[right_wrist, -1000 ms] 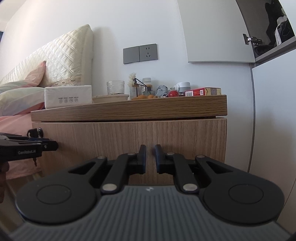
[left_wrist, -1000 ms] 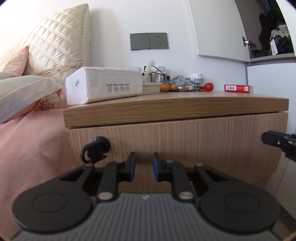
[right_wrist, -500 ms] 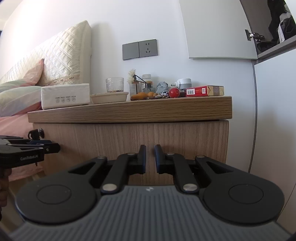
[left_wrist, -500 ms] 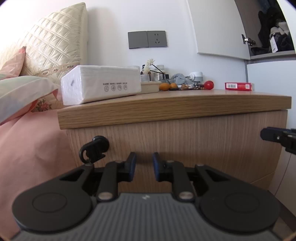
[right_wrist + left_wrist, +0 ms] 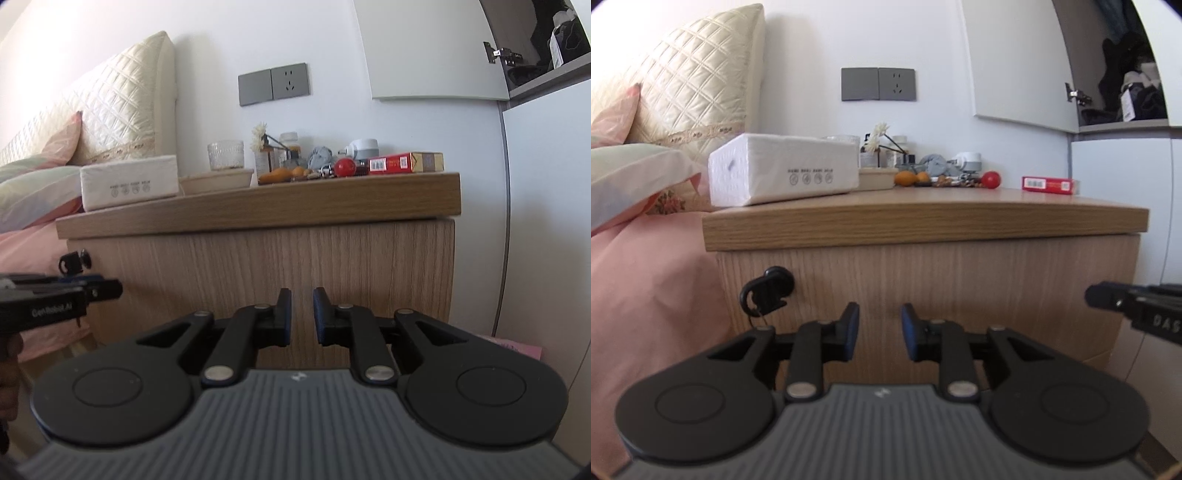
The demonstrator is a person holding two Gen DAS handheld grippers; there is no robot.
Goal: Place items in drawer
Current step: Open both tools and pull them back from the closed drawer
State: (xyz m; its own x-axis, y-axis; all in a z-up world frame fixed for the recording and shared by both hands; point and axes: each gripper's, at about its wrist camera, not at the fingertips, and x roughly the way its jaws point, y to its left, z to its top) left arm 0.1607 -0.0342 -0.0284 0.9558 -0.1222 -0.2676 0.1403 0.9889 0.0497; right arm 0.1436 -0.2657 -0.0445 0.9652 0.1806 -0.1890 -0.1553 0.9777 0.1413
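Note:
The wooden nightstand's drawer front (image 5: pixel 960 280) is closed, with a black key (image 5: pixel 768 291) in its lock at the upper left. On top lie a white tissue box (image 5: pixel 783 173), a red box (image 5: pixel 1049 184), a red ball (image 5: pixel 991 180), oranges (image 5: pixel 908 178) and small clutter. My left gripper (image 5: pixel 880 330) is slightly open and empty, just in front of the drawer, right of the key. My right gripper (image 5: pixel 302 315) is nearly closed and empty, facing the drawer front (image 5: pixel 295 266). The red box (image 5: pixel 404 162) and ball (image 5: pixel 345 167) show above it.
A bed with pink sheets (image 5: pixel 646 295) and pillows is to the left of the nightstand. A white wardrobe (image 5: pixel 546 221) stands to the right, its upper door open. A glass (image 5: pixel 226 156) and a bowl (image 5: pixel 218 181) stand on the nightstand. A wall socket (image 5: pixel 879 84) is above.
Both grippers have risen slightly and moved a bit closer to the nightstand. The left gripper's fingers have opened a little wider. Nothing was grasped.

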